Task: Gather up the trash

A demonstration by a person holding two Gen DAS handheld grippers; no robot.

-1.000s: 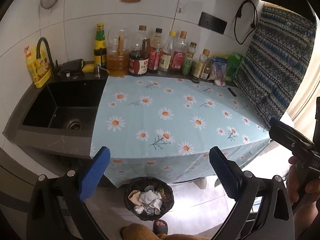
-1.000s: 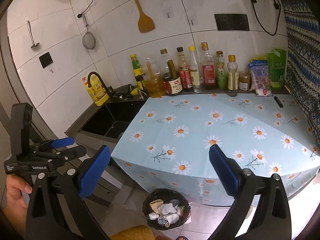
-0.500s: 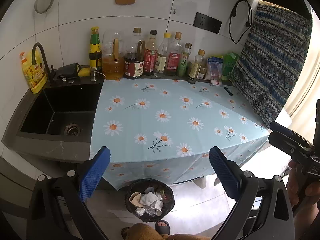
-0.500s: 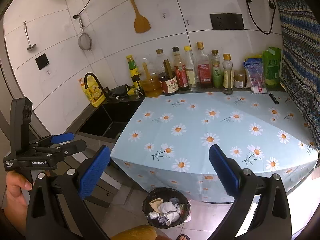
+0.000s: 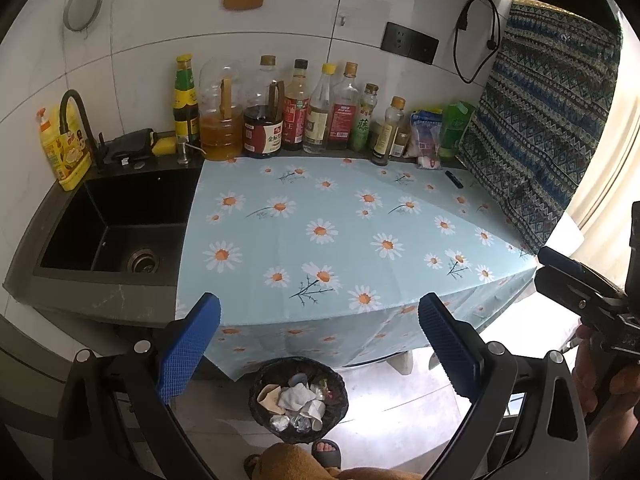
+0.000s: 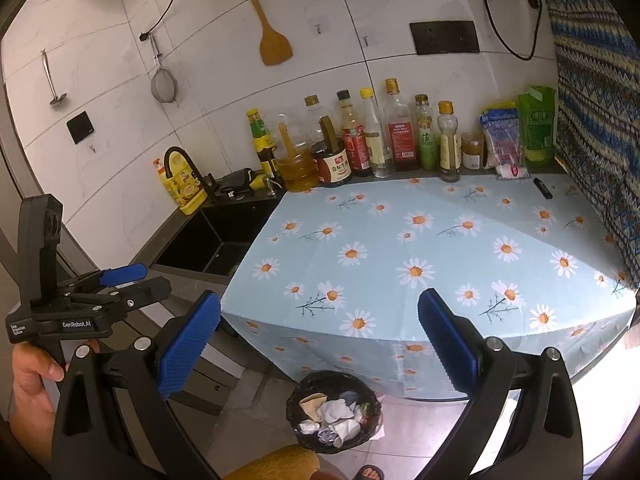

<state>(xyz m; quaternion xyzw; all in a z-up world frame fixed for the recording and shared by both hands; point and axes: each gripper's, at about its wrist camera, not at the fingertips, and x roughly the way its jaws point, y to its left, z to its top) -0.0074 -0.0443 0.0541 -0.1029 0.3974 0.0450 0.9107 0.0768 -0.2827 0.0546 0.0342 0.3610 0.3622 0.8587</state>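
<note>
A black trash bin [image 5: 298, 399] [image 6: 334, 411] stands on the floor below the counter's front edge, filled with crumpled white paper [image 5: 297, 397] [image 6: 334, 409] and other scraps. My left gripper [image 5: 319, 338] hangs open above the bin, in front of the daisy tablecloth [image 5: 344, 232], with nothing between its blue pads [image 5: 188, 350]. My right gripper [image 6: 319, 338] is open too and holds nothing. Each gripper shows at the edge of the other's view: the right gripper [image 5: 580, 292] and the left gripper [image 6: 104, 292].
Sauce and oil bottles [image 5: 296, 112] line the back wall beside green and white packets [image 5: 440, 132]. A black sink [image 5: 116, 228] with tap [image 5: 76, 128] lies left. A small black lighter-like object [image 5: 454, 179] lies far right. A patterned curtain [image 5: 544, 120] hangs right. A sandalled foot [image 5: 326, 450] stands by the bin.
Both grippers have drawn back and up slightly; the counter and bin sit a little lower and farther in view. Both stay open.
</note>
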